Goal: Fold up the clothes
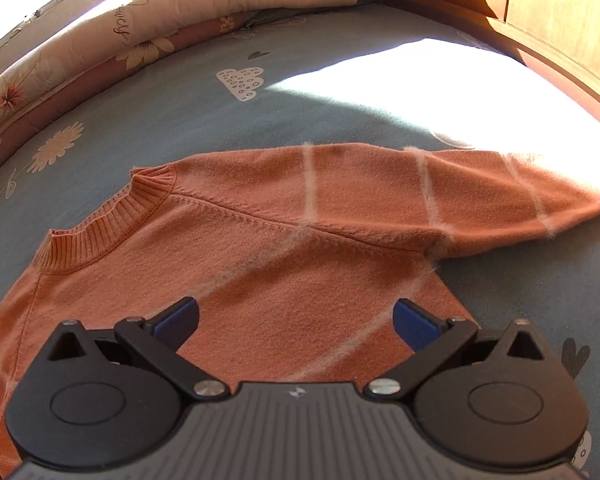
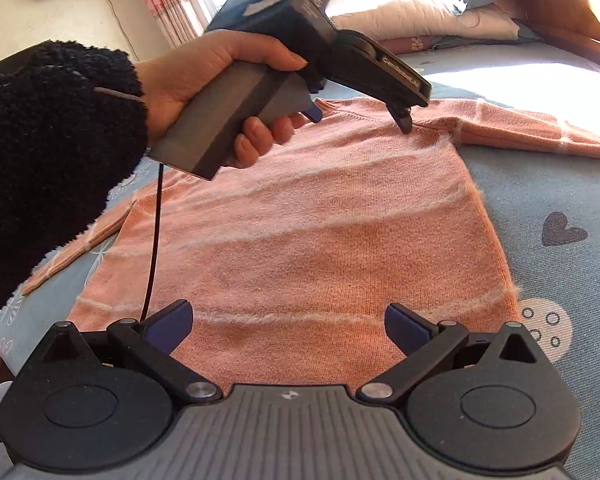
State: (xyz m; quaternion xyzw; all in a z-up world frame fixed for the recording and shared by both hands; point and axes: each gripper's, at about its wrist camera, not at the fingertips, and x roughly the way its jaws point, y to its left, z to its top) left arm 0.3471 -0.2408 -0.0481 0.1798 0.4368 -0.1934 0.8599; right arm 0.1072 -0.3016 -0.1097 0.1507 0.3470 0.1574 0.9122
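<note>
The sweater [image 2: 300, 232] lies flat on the bed [image 2: 560, 184], sleeve [image 1: 440, 184] out toward 2 o'clock. Both your grippers, left gripper [image 1: 296, 322] and right gripper [image 2: 288, 322], hover with jaws spread, pinching nothing; a fold would call for a grip on an edge.

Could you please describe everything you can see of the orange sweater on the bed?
The orange sweater is a soft, fuzzy-looking knit with thin pale stripes and a ribbed collar. It lies flat and unfolded on the blue patterned bedsheet, one sleeve stretched sideways into sunlight. The left gripper hovers open near the shoulder, the right gripper open over the hem; neither grips it.
</note>
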